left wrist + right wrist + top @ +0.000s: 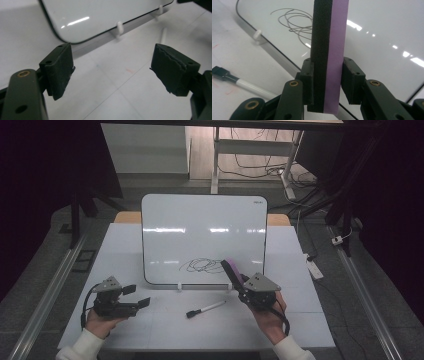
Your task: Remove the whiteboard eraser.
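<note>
**Eraser held at the board, scribble not yet wiped**

High view: a whiteboard [204,237] is propped upright on the white surface [165,322], with a dark scribble [202,265] near its lower edge. The right claw [239,281] is seen clamped on an eraser [231,270], which is raised towards the board just right of the scribble; whether it touches the board cannot be told. The left claw [136,296] is held low over the surface at the left, jaws apart and empty. A marker [205,309] lies on the surface between the two hands.

Left gripper view: the jaws are seen spread wide with nothing between them; the board's lower corner and bare surface lie ahead.

Right gripper view: the eraser [329,45] is gripped by its lower end, black felt on one side, purple foam on the other, standing straight up from the jaws. The scribble [295,21] lies to its left.

The eraser is judged light and soft, so it is best taken across its flat faces near the base, as here. A firm grip is advised, since foam yields under pressure, and the propped board may tip if pressed hard.
</note>
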The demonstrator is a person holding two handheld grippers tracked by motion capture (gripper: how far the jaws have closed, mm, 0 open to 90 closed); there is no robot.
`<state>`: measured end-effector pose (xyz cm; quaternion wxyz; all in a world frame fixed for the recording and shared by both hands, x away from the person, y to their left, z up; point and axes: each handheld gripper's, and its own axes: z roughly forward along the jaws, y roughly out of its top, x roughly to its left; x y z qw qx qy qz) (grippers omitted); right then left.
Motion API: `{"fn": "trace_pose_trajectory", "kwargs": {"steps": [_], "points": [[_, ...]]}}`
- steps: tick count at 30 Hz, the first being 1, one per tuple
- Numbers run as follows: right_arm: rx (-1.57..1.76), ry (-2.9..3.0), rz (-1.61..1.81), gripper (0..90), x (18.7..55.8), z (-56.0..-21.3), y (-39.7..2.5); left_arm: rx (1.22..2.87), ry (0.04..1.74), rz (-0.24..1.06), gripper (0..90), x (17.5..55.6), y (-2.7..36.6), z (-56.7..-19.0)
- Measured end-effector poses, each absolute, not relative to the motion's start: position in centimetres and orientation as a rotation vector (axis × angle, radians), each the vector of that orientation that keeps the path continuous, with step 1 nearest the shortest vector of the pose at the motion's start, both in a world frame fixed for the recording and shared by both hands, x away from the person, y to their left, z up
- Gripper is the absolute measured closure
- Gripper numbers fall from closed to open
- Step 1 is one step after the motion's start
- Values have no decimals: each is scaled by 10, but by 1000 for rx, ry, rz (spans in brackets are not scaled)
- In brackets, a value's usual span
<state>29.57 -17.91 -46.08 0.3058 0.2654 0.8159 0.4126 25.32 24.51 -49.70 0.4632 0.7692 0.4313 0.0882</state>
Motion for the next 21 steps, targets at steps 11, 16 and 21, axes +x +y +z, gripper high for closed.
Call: {"fn": "trace_pose_trajectory", "kwargs": {"steps": [11, 16, 21], "points": [[599, 2195, 1074, 651, 290, -466, -165, 1903, 985, 152, 200, 262, 223, -479], [574, 2193, 1077, 651, 287, -465, -160, 1905, 962, 141, 201, 266, 213, -469], [549, 2198, 1069, 651, 286, -466, -156, 1916, 935, 134, 201, 273, 200, -461]]}}
